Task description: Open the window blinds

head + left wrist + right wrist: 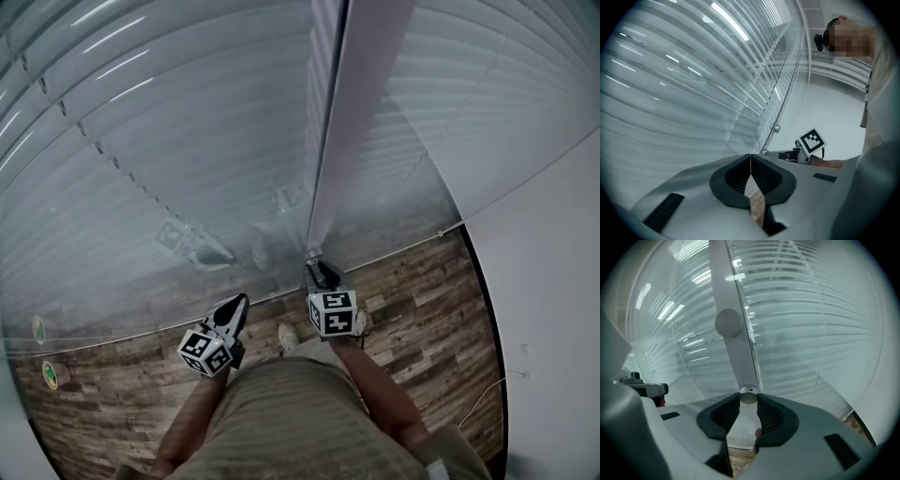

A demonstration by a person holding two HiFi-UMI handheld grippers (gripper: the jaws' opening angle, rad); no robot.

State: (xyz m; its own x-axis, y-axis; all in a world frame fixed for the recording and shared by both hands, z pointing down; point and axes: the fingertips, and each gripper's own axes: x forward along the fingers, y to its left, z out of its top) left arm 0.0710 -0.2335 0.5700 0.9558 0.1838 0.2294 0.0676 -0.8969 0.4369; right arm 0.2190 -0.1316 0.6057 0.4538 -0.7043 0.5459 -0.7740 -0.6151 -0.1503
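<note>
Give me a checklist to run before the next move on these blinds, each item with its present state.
1. Right gripper closed on the wand end: ok.
2. Left gripper shut and empty: ok.
3. Left gripper apart from the blinds: ok.
4. Blinds opened: not ok, they lie closed.
5. Grip firm enough to twist it: cannot tell.

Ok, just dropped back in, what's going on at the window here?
A person stands at a glass wall with blinds behind it. The right hand-held gripper grips a small round knob on the white frame post, apparently the blind control. The left hand-held gripper is shut and empty, taking no part.
</note>
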